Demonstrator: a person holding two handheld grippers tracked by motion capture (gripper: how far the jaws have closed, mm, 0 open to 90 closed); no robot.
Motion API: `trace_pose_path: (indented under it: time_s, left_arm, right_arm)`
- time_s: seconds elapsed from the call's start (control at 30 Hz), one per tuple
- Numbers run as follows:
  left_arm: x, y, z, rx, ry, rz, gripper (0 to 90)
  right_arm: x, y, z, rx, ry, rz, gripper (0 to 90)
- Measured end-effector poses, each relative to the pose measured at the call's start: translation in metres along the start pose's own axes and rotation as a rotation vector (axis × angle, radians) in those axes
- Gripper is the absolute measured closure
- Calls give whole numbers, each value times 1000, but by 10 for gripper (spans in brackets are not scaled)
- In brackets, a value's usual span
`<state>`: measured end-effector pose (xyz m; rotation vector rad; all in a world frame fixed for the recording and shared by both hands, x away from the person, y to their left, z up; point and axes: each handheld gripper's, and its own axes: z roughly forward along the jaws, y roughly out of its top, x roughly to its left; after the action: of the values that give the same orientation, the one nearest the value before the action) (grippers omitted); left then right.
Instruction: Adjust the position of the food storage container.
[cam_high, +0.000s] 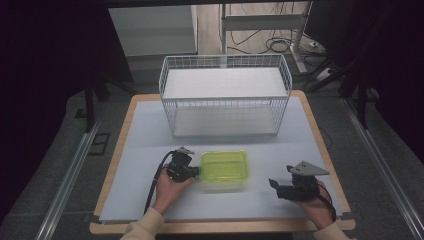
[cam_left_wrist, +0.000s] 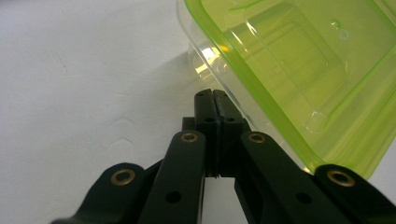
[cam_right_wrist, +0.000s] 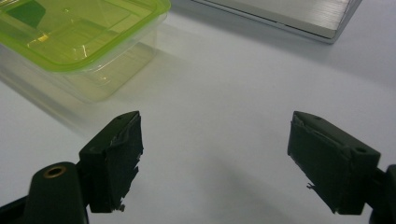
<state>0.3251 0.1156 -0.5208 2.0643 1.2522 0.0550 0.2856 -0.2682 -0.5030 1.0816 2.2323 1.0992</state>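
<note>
Green-lidded box (cam_high: 224, 170) lies near the surface's front edge, touching the closed left gripper (cam_high: 192, 172); the right gripper (cam_high: 272, 184), wide open, waits apart.

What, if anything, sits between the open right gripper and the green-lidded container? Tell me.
Nothing visible does: only bare table surface lies between the right gripper and the container. The left gripper sits at its far side.

Table (cam_high: 140, 150), wire basket (cam_high: 225, 95), lidded (green) container (cam_high: 224, 170)
</note>
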Motion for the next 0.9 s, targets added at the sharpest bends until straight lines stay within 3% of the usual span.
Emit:
trace_pose_path:
  time_s: [0.2,0.4,0.7,0.73,0.9]
  left_arm:
    - [12,-7,-20,-46,-9,-35,900]
    - [21,-19,-46,-104,-59,-74,884]
    - [19,-33,-67,-142,-90,-63,825]
    - [18,-32,-68,-149,-91,-60,799]
    - [14,-30,-76,-193,-111,-73,401]
  right_arm:
    - [-2,0,-1,-14,6,20,183]
    - [0,2,-3,-33,39,46,183]
    - [2,4,-2,-50,82,38,202]
    - [2,4,-2,-50,82,35,201]
    - [4,4,-2,-63,94,21,193]
